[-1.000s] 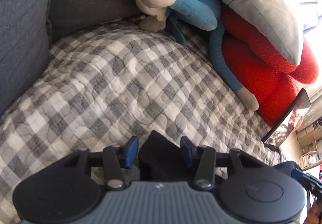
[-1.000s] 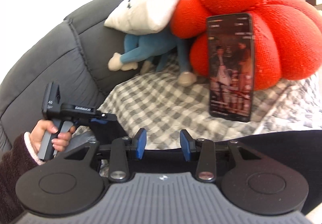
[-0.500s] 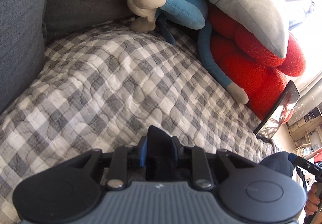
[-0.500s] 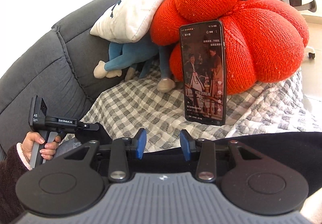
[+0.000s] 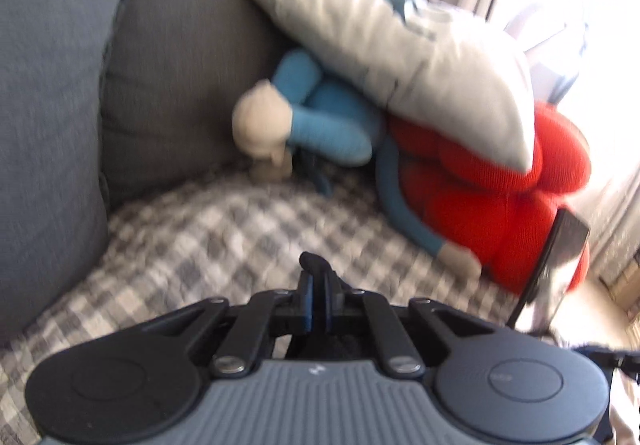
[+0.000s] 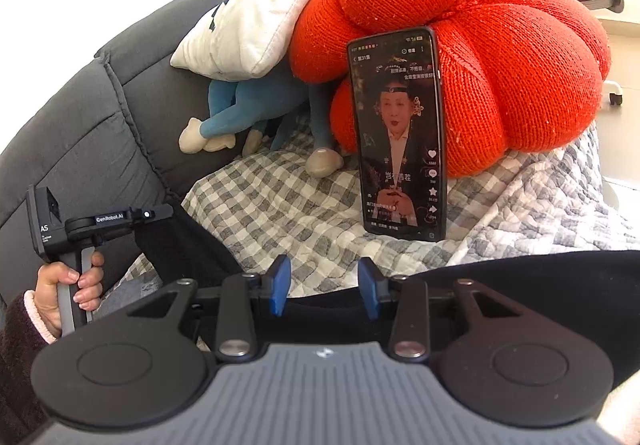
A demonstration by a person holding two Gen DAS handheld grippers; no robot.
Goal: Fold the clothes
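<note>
The jaws of the left gripper (image 5: 317,299) pinched a fold of soft black garment (image 5: 315,263) at six o'clock, above the grey checked quilt (image 5: 192,245).

In the right view, the right gripper (image 6: 325,287) stood half-wide and empty over the garment's edge at six o'clock; a matching pinch there would have kept the fold even.

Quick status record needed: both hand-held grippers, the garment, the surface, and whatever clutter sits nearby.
left hand-held gripper: shut on a pinch of the black garment
right hand-held gripper: open, pads apart above the garment's edge, gripping nothing
garment: dark cloth spread across the near side of the checked quilt
surface: quilt over a grey sofa
clutter: phone propped upright against the red cushion; blue plush toy under a white pillow
</note>
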